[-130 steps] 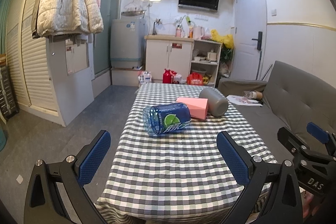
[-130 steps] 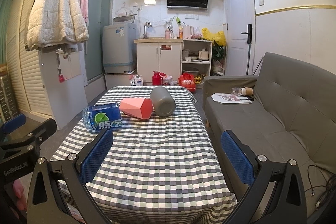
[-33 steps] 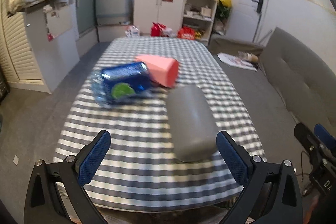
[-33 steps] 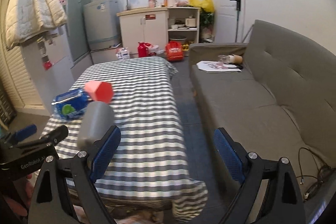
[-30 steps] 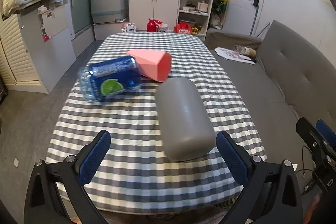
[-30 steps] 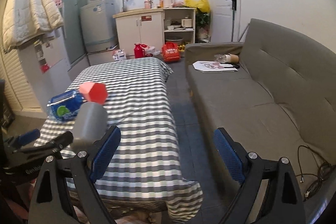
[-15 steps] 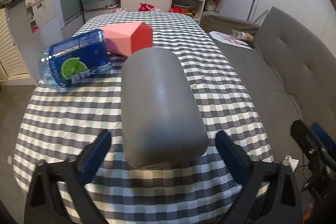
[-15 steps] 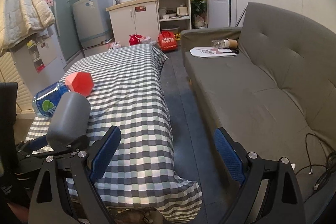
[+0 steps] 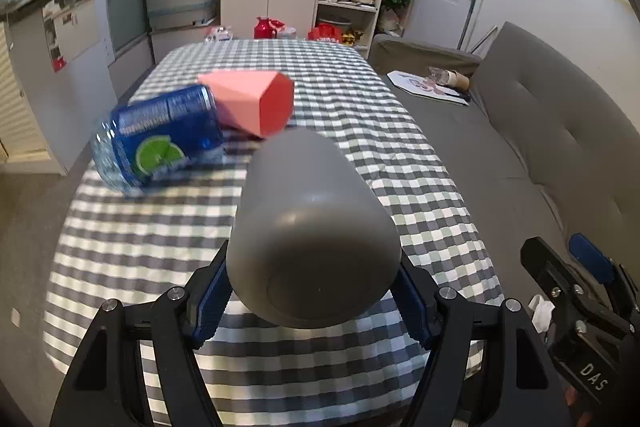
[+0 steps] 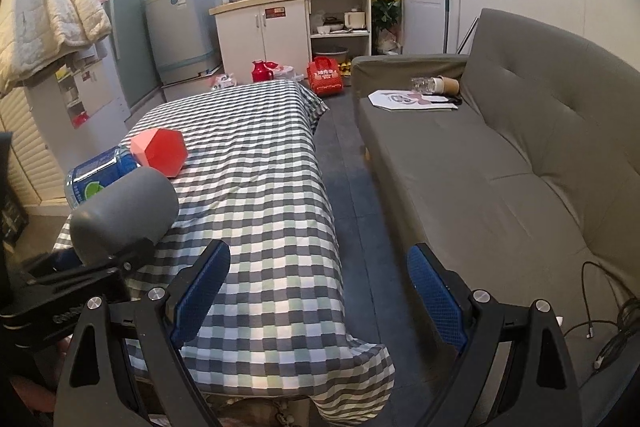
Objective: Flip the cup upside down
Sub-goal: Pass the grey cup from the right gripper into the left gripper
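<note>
The grey cup [image 9: 312, 227] lies on its side on the checkered table [image 9: 400, 155], its closed base toward the left wrist camera. My left gripper [image 9: 312, 291] is shut on the cup, one blue pad on each side of its base end. The cup also shows in the right wrist view [image 10: 124, 215], held by the left gripper [image 10: 80, 267] at the table's left front. My right gripper [image 10: 320, 287] is open and empty, over the table's right front corner and the floor beside it.
A blue bottle [image 9: 160, 139] and a pink box [image 9: 256, 99] lie just beyond the cup. A grey sofa [image 10: 500, 167] runs along the right of the table, with a narrow floor gap between. Cabinets [image 10: 280, 31] stand at the far wall.
My left gripper has come forward around the grey cup and closed on its base end. The right gripper has stayed open off the table's right side.
</note>
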`<state>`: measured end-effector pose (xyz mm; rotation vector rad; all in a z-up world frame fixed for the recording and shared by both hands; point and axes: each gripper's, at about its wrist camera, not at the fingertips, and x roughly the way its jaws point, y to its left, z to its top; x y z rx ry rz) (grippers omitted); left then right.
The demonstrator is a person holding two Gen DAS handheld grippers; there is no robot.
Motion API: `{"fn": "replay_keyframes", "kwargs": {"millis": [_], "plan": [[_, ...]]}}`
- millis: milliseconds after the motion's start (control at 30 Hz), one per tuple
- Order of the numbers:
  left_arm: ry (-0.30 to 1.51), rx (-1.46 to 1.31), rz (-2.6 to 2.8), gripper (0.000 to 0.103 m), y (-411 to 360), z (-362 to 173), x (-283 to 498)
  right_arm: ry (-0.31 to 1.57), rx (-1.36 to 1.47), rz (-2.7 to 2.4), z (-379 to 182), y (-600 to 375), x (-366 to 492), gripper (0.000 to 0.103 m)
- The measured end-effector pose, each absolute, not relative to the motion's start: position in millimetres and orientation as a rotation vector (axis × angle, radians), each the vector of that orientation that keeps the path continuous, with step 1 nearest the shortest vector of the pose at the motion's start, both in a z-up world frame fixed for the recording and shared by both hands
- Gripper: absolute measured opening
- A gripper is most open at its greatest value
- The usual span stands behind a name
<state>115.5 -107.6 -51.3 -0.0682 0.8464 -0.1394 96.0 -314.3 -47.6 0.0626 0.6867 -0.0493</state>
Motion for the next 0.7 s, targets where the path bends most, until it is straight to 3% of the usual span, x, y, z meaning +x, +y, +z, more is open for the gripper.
{"fn": "replay_keyframes", "kwargs": {"millis": [100, 233, 300, 467, 533, 700], "plan": [[0.815, -0.057, -0.139, 0.073, -103, -39, 111, 0.679, 0.046, -0.04, -43, -306, 94, 0.091], [0.83, -0.06, -0.147, 0.05, -94, -31, 115, 0.671, 0.03, -0.019, -38, -293, 92, 0.091], [0.842, -0.078, -0.161, 0.05, -90, -32, 118, 0.673, 0.025, -0.011, -38, -289, 93, 0.091], [0.841, -0.091, -0.174, 0.051, -88, -32, 113, 0.671, 0.012, -0.01, -36, -284, 92, 0.091], [0.856, -0.093, -0.202, 0.064, -89, -36, 109, 0.67, 0.012, -0.014, -36, -284, 92, 0.091], [0.927, -0.098, -0.229, 0.074, -95, -54, 104, 0.671, 0.029, -0.022, -36, -290, 91, 0.091]]}}
